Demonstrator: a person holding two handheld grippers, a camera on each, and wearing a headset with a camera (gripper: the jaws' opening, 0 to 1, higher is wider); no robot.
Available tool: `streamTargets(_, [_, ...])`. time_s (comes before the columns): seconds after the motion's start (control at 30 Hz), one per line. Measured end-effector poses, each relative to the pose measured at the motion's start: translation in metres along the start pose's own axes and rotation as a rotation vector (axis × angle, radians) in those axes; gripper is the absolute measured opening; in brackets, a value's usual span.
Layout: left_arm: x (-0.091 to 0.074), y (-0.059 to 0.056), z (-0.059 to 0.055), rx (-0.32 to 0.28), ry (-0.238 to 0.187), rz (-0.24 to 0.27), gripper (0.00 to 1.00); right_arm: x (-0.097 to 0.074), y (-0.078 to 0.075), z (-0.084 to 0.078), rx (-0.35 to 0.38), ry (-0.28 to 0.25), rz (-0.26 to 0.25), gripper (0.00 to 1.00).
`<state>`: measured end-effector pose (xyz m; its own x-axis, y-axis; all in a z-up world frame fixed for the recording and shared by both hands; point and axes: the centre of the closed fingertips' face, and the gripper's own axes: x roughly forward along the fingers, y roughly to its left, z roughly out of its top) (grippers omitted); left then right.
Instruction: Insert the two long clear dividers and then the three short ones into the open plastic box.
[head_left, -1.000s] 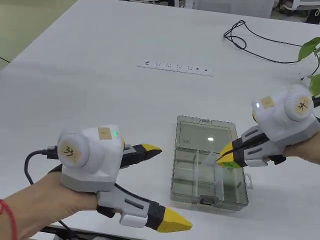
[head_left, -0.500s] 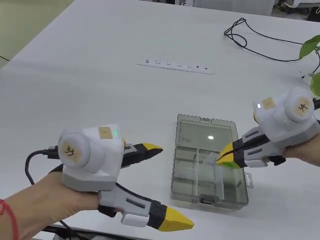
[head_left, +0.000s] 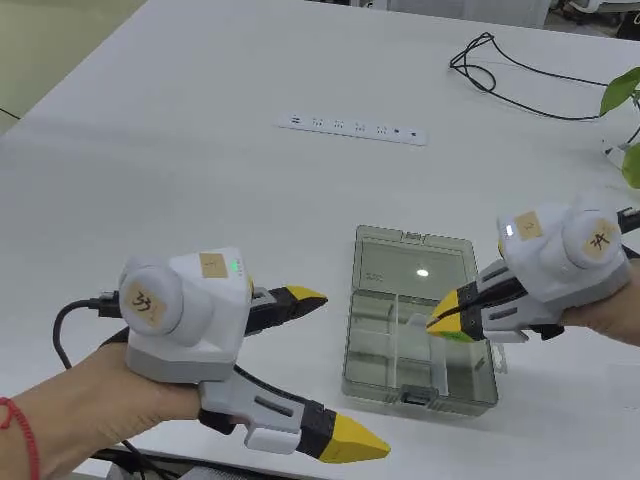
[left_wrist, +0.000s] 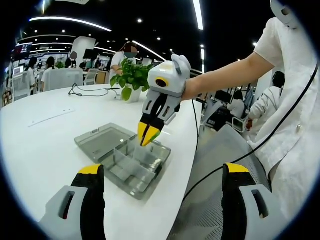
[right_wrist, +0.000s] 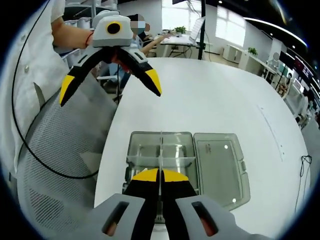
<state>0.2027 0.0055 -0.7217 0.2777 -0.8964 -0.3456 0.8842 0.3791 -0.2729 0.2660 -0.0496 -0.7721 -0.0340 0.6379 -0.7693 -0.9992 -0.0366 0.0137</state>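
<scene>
Left gripper (left_wrist: 162, 170): jaws wide apart, yellow tips low in frame. Right gripper (left_wrist: 148, 135) enters from the right, jaws pressed together on a faint clear divider (left_wrist: 139, 146), over the open plastic box (left_wrist: 107, 161). Box lid (left_wrist: 98, 138) flat on white table (left_wrist: 40, 150).

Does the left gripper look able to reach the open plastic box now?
Probably yes: the left gripper is open beside the box, bare table between; the right gripper occupies the far side.

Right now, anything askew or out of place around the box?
Nothing looks spilled or broken. One thing stands out: the divider pinched in the right gripper seems unseated. It hangs at the middle of the box, apparently not pushed down into its slots.
</scene>
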Motion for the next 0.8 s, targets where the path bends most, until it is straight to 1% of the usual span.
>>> streamTargets(0.1, [0.000,0.000,0.000,-0.001,-0.003,0.001,1.00,0.002,0.002,0.000,-0.001,0.004,-0.001,0.02])
streamTargets(0.2, [0.000,0.000,-0.001,0.003,0.001,0.000,1.00,0.007,-0.001,-0.004,0.004,0.014,0.000,0.02])
streamTargets(0.43, [0.000,0.000,-0.002,0.007,0.007,0.001,1.00,0.018,-0.002,-0.011,0.008,0.064,0.009,0.02])
streamTargets(0.53, [0.000,0.001,-0.002,0.006,0.010,-0.001,1.00,0.025,-0.002,-0.016,0.013,0.094,0.011,0.02])
streamTargets(0.6, [0.000,0.000,-0.002,0.007,0.009,-0.001,1.00,0.029,-0.001,-0.019,-0.001,0.119,0.010,0.02])
streamTargets(0.8, [0.000,0.001,-0.002,0.005,0.009,0.000,1.00,0.035,-0.002,-0.025,-0.009,0.153,0.009,0.02])
